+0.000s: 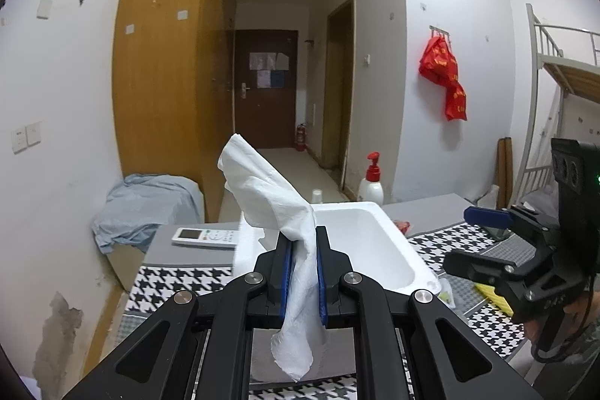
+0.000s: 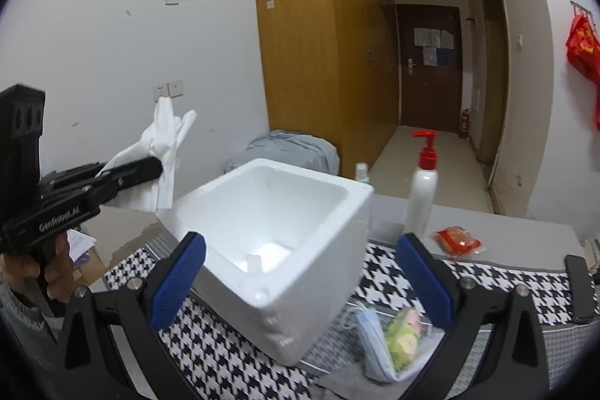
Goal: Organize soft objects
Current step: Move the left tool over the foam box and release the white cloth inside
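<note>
The left tongs are pressed together on a white paper tissue, pinching it between the 2 blue pads so that one end stands up ahead of the tips and the other droops back toward the handle; in the right wrist view the same tongs hang above and to the left of the white foam box, not yet over its opening. Ahead of the left tongs the foam box sits on a houndstooth cloth, with an air-conditioner remote just beyond its left side. The box looks nearly empty, only a small white piece showing at its bottom, so the sorting seems to be at an early stage: the tissue is lifted but not deposited. The right tongs are spread wide and hold nothing, framing the box. Between their fingers and nearer the handle lie a blue face mask and a clear packet with green and pink contents, both still on the cloth. Beyond the right finger a red packet and a pump bottle also remain outside the box.
</note>
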The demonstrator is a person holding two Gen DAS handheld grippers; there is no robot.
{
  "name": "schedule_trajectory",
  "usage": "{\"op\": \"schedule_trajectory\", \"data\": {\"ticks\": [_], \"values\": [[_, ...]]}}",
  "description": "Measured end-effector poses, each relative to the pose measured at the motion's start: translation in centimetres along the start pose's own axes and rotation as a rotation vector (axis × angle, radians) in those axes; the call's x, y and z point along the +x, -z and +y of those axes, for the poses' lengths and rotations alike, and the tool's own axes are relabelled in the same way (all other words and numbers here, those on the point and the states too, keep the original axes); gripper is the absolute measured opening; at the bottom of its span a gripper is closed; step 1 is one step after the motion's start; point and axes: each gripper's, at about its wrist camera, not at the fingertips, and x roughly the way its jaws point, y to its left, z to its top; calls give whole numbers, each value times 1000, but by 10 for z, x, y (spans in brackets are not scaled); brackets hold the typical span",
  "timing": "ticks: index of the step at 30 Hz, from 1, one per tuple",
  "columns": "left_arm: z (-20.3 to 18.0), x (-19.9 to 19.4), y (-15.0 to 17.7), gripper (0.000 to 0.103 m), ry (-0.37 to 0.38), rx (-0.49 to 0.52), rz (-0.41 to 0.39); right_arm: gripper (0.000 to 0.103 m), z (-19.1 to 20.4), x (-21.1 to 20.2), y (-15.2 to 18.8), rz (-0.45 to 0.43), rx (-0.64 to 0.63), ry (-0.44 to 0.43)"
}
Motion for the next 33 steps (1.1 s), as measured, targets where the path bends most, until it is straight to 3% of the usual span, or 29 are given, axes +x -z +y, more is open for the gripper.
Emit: {"op": "schedule_trajectory", "data": {"ticks": [14,31,33], "values": [[-27,35,-7,12,87,32,40,103,-33,-25,19,-7,46,95],[-35,67,-9,12,74,46,98,103,-46,-34,34,5,75,125],[-35,70,-8,24,66,52,97,103,-46,-37,35,-2,77,126]]}}
